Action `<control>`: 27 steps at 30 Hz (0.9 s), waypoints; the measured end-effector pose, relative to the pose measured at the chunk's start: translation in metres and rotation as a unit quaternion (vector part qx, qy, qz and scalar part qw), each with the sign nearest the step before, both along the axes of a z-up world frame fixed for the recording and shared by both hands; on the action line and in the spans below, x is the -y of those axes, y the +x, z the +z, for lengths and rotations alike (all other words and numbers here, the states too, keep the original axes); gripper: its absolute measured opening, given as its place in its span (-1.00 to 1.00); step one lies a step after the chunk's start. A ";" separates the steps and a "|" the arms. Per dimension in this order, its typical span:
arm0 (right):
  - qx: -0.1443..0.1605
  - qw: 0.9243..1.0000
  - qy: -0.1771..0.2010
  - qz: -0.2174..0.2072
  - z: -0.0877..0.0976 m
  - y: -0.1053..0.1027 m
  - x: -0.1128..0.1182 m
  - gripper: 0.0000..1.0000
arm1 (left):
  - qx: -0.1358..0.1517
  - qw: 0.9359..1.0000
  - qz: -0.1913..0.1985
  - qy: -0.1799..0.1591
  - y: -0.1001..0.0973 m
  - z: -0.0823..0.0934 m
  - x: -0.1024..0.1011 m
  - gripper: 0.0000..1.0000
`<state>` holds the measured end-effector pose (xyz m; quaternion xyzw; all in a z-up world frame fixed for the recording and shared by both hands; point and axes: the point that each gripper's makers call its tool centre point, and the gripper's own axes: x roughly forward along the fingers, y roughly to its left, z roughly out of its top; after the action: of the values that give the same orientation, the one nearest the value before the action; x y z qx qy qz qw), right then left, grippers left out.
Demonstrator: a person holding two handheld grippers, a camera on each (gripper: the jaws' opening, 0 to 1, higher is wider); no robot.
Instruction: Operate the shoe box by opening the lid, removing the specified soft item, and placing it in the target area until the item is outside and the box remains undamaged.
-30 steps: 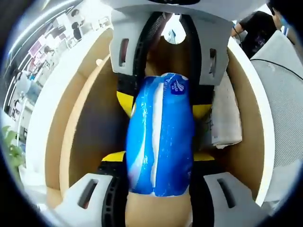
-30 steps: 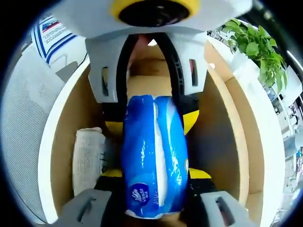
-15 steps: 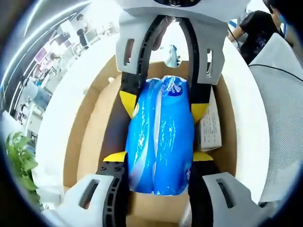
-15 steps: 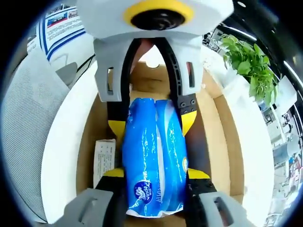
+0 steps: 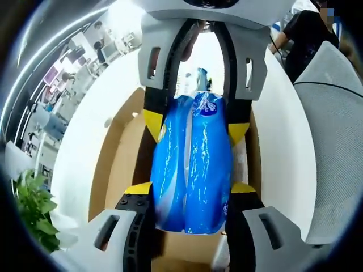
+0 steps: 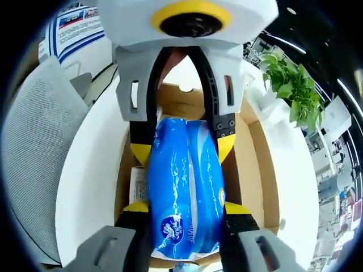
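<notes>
A soft, glossy blue plastic pack (image 5: 193, 161), wrinkled and marked with white stripes and a round white-and-blue logo, is seen clamped from both ends above an open cardboard shoe box (image 5: 122, 153). In the left gripper view, the left hand-held gripper (image 5: 190, 190) is closed on the near end of the pack, its yellow-tipped jaws pressed against the sides, while the far end is gripped by the opposing tool. In the right gripper view, the right hand-held gripper (image 6: 182, 211) is likewise clenched around the pack (image 6: 184, 192), with the logo end nearest the camera. The box (image 6: 255, 170) is plain brown inside with white outer walls, and a folded printed paper (image 6: 138, 184) is visible inside it. A white table (image 6: 85, 187), a grey mesh chair (image 6: 28, 147) and a leafy green plant (image 6: 292, 85) are seen around it.
</notes>
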<state>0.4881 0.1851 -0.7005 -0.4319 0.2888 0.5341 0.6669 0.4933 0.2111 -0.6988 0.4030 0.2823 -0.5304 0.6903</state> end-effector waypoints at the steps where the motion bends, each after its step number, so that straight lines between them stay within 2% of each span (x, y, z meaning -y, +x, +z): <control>1: 0.003 1.000 0.000 -0.002 0.002 -0.001 0.001 -0.16 | 0.004 1.000 -0.002 0.000 0.000 0.002 0.001 -0.05; 16: 0.017 1.000 -0.006 -0.019 0.020 -0.018 0.023 -0.16 | 0.019 1.000 -0.024 -0.005 -0.014 0.019 0.023 -0.04; 27: 0.024 0.999 -0.006 -0.048 0.029 -0.026 0.052 -0.16 | 0.027 0.998 -0.055 -0.007 -0.022 0.029 0.054 -0.04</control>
<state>0.4622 0.1327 -0.6713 -0.4341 0.2961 0.4893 0.6961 0.4714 0.1574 -0.6695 0.4273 0.2373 -0.5582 0.6705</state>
